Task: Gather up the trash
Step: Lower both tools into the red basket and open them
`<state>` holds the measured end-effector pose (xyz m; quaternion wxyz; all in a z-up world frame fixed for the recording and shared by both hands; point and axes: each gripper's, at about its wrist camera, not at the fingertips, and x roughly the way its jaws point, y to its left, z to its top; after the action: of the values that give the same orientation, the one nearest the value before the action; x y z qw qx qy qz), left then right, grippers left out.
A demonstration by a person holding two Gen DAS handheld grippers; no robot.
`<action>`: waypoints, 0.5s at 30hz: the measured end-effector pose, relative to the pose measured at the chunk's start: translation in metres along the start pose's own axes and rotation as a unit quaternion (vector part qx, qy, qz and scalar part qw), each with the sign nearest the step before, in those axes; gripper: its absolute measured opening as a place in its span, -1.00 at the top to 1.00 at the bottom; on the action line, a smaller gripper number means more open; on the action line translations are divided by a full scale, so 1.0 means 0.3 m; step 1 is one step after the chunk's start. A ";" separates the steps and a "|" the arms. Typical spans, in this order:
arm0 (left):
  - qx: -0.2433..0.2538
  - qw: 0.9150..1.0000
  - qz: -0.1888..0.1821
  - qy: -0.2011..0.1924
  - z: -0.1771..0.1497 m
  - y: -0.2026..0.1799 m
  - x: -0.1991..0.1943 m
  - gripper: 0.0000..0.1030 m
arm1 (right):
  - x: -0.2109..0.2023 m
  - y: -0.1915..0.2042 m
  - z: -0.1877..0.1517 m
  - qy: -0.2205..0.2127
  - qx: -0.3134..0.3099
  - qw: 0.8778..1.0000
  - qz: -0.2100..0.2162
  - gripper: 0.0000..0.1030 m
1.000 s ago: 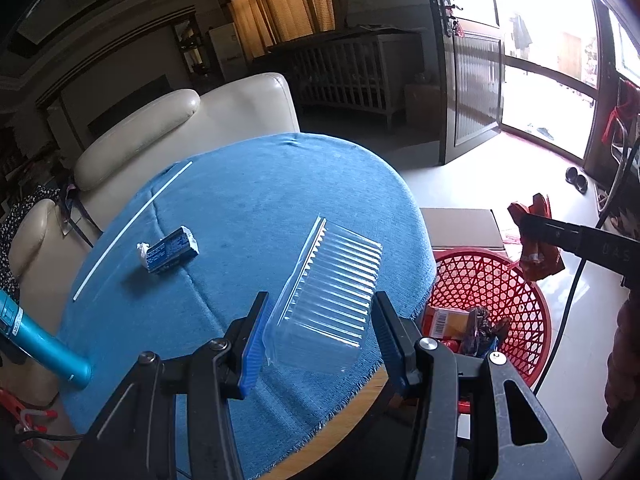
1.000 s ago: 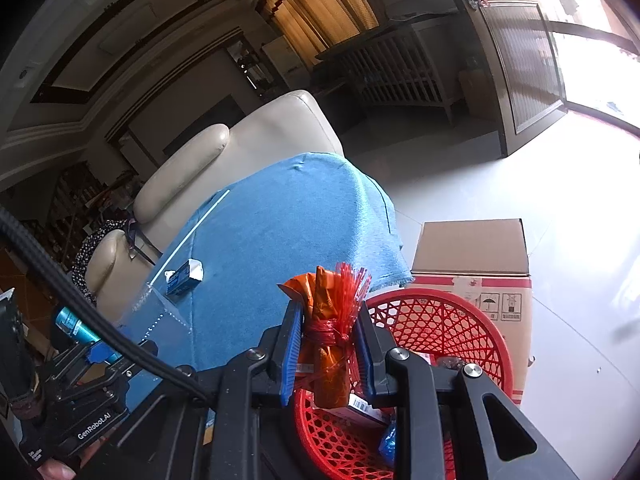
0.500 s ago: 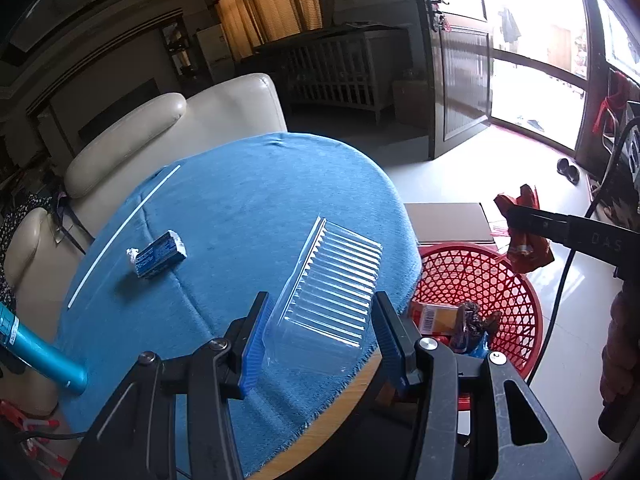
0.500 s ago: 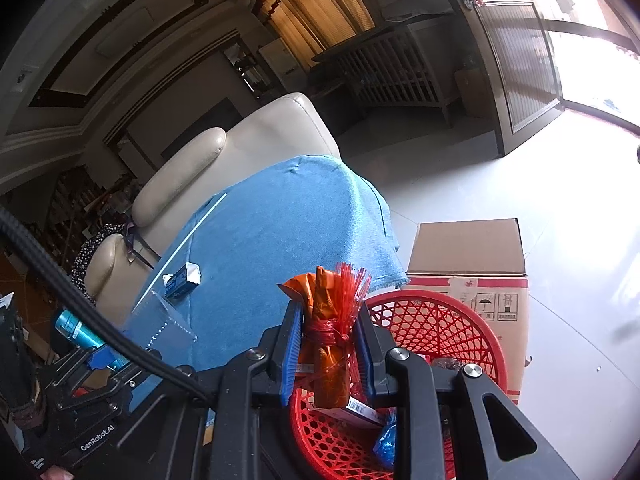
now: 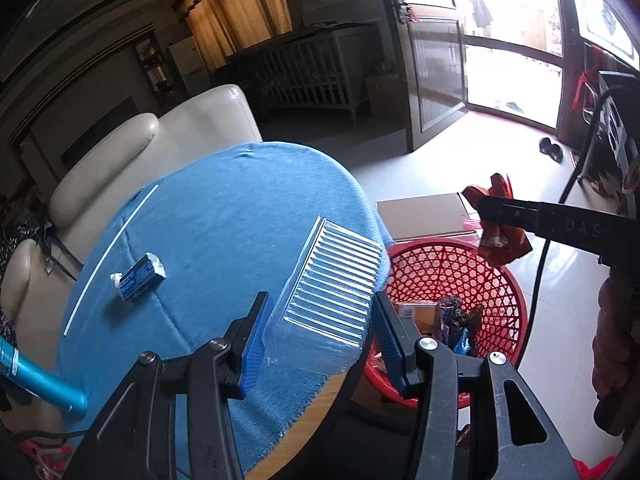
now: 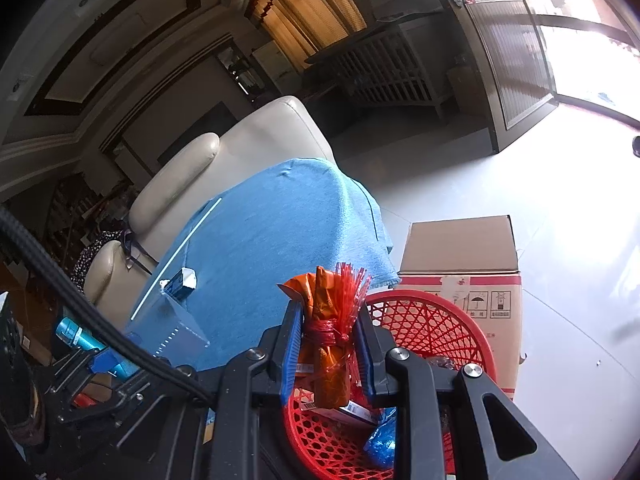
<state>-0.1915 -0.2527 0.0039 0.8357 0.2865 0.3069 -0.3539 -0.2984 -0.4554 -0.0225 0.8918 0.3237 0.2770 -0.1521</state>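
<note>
Left wrist: left gripper jaws clamp ribbed clear tray; right gripper pinches crinkly orange wrapper above red lattice basket

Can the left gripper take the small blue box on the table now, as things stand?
Probably not yet. The left gripper is shut on the clear plastic tray, so its jaws are occupied. The small blue box lies uncovered on the blue tablecloth, with nothing else in the way.

Cream leather armchair beyond the blue tablecloth, cardboard box on the pale floor at right, white crib far back, curtains drawn
</note>
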 end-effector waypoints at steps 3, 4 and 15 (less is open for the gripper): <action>0.009 1.000 -0.004 0.000 0.010 -0.020 0.005 -0.02 | -0.001 -0.002 -0.001 0.001 0.001 1.000 0.000 0.48; 0.012 1.000 -0.006 0.001 0.013 -0.028 0.007 -0.02 | 0.000 -0.004 -0.001 0.001 0.002 1.000 0.000 0.48; 0.023 0.998 -0.048 0.016 0.026 -0.083 0.046 -0.02 | 0.013 -0.039 -0.003 0.008 0.018 1.000 -0.007 0.48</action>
<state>-0.2005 -0.2784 -0.0073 0.8060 0.2965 0.3257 -0.3954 -0.3008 -0.4640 -0.0312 0.8827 0.3388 0.2836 -0.1602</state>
